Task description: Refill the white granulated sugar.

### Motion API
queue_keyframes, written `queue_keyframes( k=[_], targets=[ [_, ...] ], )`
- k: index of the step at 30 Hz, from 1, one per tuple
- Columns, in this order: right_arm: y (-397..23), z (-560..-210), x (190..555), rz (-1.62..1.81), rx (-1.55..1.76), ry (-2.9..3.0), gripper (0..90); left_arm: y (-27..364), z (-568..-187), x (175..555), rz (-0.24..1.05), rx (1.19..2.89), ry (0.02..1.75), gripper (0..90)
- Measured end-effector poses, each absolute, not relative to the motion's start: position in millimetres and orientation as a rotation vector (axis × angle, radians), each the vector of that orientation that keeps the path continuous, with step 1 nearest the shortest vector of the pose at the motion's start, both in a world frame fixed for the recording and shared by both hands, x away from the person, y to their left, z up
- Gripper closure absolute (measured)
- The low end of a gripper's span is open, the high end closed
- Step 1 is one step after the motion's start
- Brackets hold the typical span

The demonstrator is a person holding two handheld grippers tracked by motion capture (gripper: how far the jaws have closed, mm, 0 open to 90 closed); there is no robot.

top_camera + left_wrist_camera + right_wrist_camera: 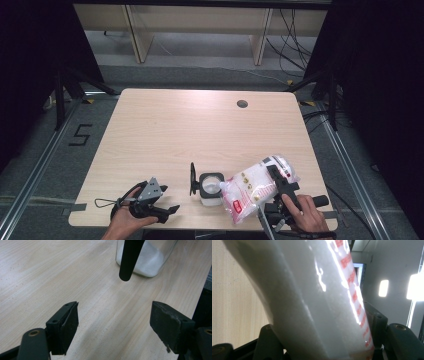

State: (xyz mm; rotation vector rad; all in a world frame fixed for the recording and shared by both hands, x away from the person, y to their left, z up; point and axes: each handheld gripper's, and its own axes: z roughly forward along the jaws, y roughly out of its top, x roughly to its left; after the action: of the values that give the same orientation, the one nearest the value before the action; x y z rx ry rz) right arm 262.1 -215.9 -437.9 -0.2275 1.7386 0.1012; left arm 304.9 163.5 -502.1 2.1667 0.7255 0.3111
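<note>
The right tongs (278,181) gripped a clear bag of white granules (252,189), tilted over an open jar (211,187) near the tabletop's (200,125) front edge (apparently to pour). The left tongs (167,210) rested open, empty, beside the jar.

The left tool (167,209) lay low in the left hand (125,220) with its jaws spread wide apart, while the right hand (305,212) held the right tool (275,175), its jaws clamped partway.
</note>
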Motion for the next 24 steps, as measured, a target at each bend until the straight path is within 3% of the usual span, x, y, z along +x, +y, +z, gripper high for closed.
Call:
queue_keyframes(
  k=[24],
  targets=[
    [-210.8, -434.1, 259.6, 0.068, -0.304, 1.725, 42.1, 163.3, -501.9, 304.3, 0.303, 2.153, 0.736, 22.5]
  ],
)
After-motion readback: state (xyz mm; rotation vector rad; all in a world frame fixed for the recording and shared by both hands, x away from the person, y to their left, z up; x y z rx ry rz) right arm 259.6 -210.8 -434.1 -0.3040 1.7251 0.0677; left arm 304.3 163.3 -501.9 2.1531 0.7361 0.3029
